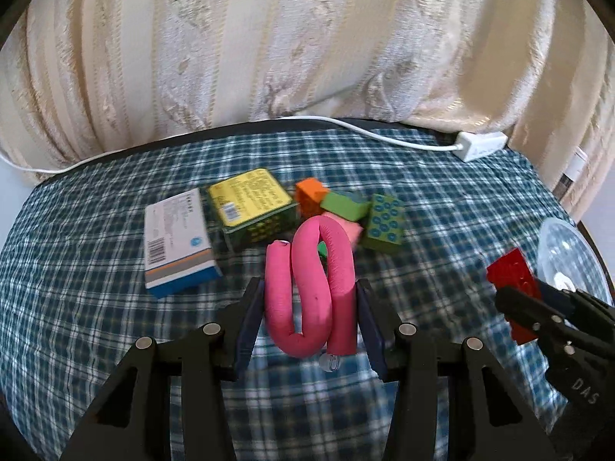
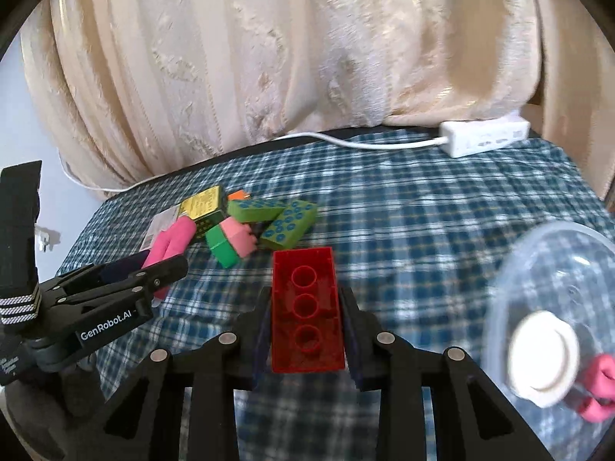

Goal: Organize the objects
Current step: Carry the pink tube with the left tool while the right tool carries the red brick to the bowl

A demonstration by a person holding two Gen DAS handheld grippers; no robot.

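Left gripper (image 2: 169,269) reads "GenRobot.AI" — tin (image 1: 251,207) print seemingly blurred.

Work surface: a table covered with a blue-and-white checked cloth (image 1: 442,207), dark rim visible along the far edge. Directly behind it hangs a cream curtain (image 1: 269,38) with vertical stripes and a raised woven pattern, lit brightly from the right side. A white power strip (image 2: 484,136) lies at the far right edge of the table, its white cable (image 2: 369,142) trailing left along the curtain's foot.
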